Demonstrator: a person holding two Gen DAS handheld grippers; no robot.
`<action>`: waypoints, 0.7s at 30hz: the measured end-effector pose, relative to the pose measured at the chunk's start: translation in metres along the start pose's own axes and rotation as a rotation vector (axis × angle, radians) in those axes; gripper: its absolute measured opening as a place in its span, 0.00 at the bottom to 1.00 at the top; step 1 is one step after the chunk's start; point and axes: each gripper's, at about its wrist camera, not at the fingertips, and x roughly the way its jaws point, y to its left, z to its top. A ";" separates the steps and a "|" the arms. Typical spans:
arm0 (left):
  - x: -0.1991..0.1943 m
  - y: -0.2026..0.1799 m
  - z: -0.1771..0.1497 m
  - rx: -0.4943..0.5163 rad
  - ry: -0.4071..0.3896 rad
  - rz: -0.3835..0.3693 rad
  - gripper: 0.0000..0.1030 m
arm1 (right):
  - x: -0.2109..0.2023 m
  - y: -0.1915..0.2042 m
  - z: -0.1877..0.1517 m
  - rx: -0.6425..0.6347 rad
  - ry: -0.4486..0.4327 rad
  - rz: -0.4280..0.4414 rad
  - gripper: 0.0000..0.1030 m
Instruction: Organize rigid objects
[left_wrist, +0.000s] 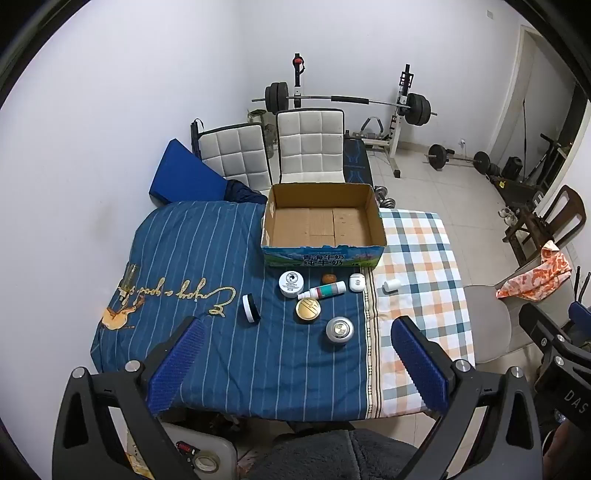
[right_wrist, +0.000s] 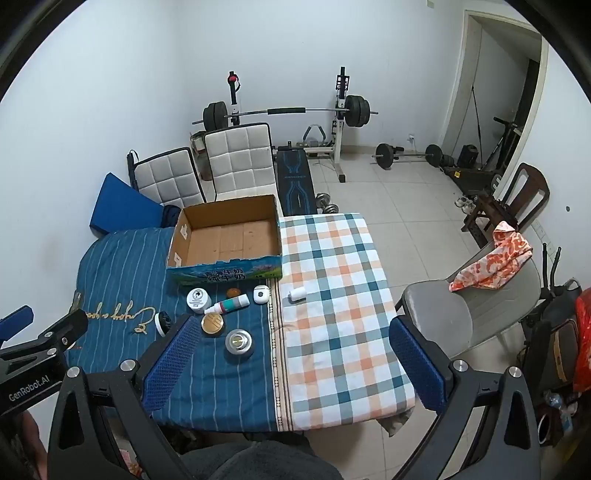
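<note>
An empty cardboard box (left_wrist: 376, 218) (right_wrist: 275, 229) stands at the far side of a cloth-covered table (left_wrist: 229, 354) (right_wrist: 340, 350). In front of it lie several small items: a white jar (left_wrist: 291, 284) (right_wrist: 198, 300), a white bottle on its side (left_wrist: 323, 290) (right_wrist: 229, 304), a gold-lidded tin (left_wrist: 307, 309) (right_wrist: 212, 324), a silver round tin (left_wrist: 340, 328) (right_wrist: 239, 341), a black-and-white puck (left_wrist: 251, 308) (right_wrist: 162, 322), a white case (left_wrist: 357, 282) (right_wrist: 260, 294), a brown ball (left_wrist: 328, 278) (right_wrist: 233, 292) and a small white bottle (left_wrist: 391, 285) (right_wrist: 297, 294). My left gripper (left_wrist: 297, 336) and right gripper (right_wrist: 291, 336) hover above the near edge, both open and holding nothing.
Two white padded chairs (left_wrist: 310, 146) (right_wrist: 240, 162) and a blue cushion (left_wrist: 184, 175) stand behind the table. A grey chair with an orange cloth (right_wrist: 491, 266) is on the right. A weight bench and barbells (right_wrist: 288, 110) fill the far floor.
</note>
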 end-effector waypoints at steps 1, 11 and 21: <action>0.000 0.000 0.000 0.000 0.000 0.001 1.00 | 0.000 0.000 0.000 0.001 0.003 0.001 1.00; 0.000 0.000 0.000 -0.001 -0.005 0.000 1.00 | 0.001 0.000 0.002 0.003 0.006 0.002 1.00; -0.001 -0.005 0.002 -0.001 -0.002 -0.003 1.00 | 0.002 0.000 0.001 0.004 0.006 0.006 1.00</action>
